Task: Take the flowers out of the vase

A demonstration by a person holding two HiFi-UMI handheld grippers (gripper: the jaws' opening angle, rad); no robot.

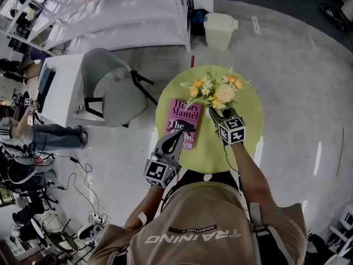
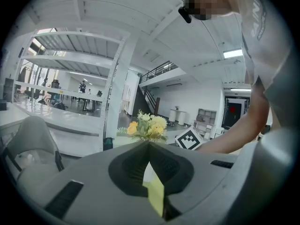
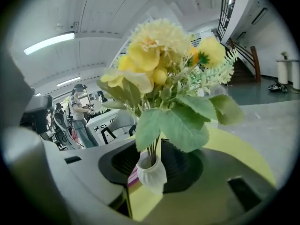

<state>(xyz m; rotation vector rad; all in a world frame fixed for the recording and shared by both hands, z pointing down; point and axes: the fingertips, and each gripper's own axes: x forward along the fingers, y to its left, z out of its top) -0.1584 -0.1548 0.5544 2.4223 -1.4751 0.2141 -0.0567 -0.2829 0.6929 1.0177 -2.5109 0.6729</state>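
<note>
A round yellow-green table [image 1: 249, 127] stands on a pale floor, with a grey shell chair [image 1: 107, 87] well apart beyond its left edge. A pink book [image 1: 185, 119] lies flat on the left part of the table, reaching almost to the left edge. A bunch of yellow, orange and cream flowers [image 1: 216, 90] with broad green leaves rises near the far edge, to the right of the book and apart from it. The right gripper [image 1: 219, 114] comes at the bunch from the near side, its jaws standing wide apart on either side of the stems. The left gripper [image 1: 176, 136] hangs over the near end of the book, close to the table's near-left edge, its jaws drawn together at the tips with nothing between them. The stems stand upright in a small white vase [image 3: 151, 171], whose narrow neck sits in the gap of the right gripper's jaws; whether the pads press on it cannot be told.
</note>
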